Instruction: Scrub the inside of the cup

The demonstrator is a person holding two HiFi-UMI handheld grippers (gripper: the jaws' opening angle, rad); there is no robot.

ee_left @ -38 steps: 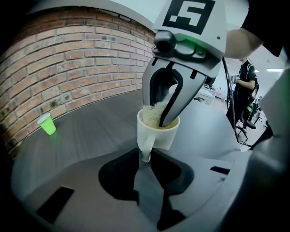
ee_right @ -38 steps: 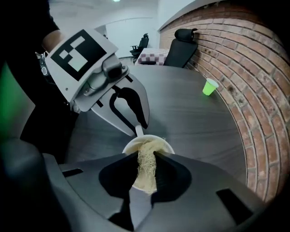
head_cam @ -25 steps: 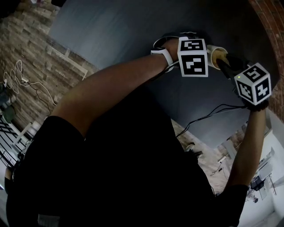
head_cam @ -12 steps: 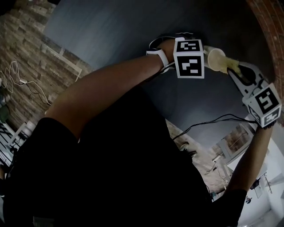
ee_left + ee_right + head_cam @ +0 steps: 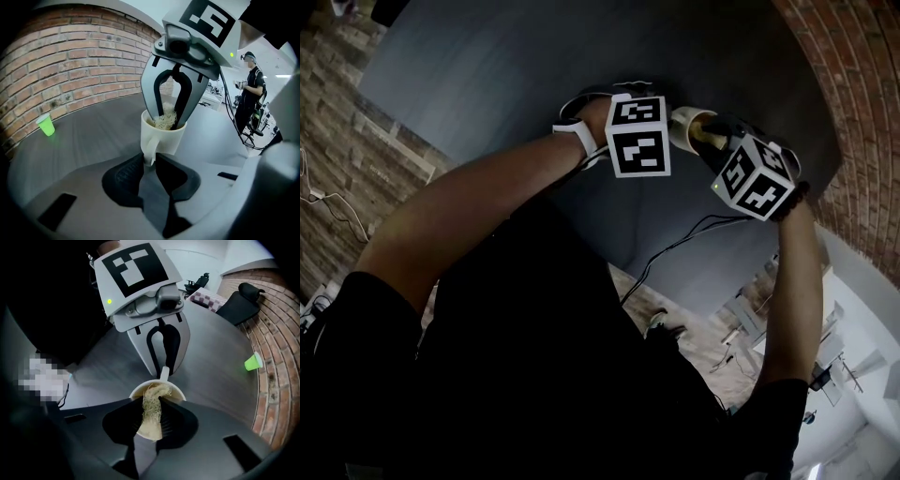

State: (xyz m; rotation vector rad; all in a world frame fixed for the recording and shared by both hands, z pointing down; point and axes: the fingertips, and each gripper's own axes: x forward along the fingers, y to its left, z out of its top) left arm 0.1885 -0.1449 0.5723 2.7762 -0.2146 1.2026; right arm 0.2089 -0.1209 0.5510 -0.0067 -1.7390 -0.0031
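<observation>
The left gripper is clenched on the handle of the white cup, which it holds over the dark surface. On the right, the right gripper grasps a fibrous scrubber, and the scrubber is pushed inside the cup.

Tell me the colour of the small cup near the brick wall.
The small cup is bright green, clearest in the left gripper view.

Your cup: plain cream-white. Scrubber: pale straw-yellow, fibrous. Cubes on your left gripper and right gripper: white with black square markers. Jaw pads black, bodies grey. Table: dark grey. Wall: red-brown brick, pale mortar. Small cup near wall: bright green.
</observation>
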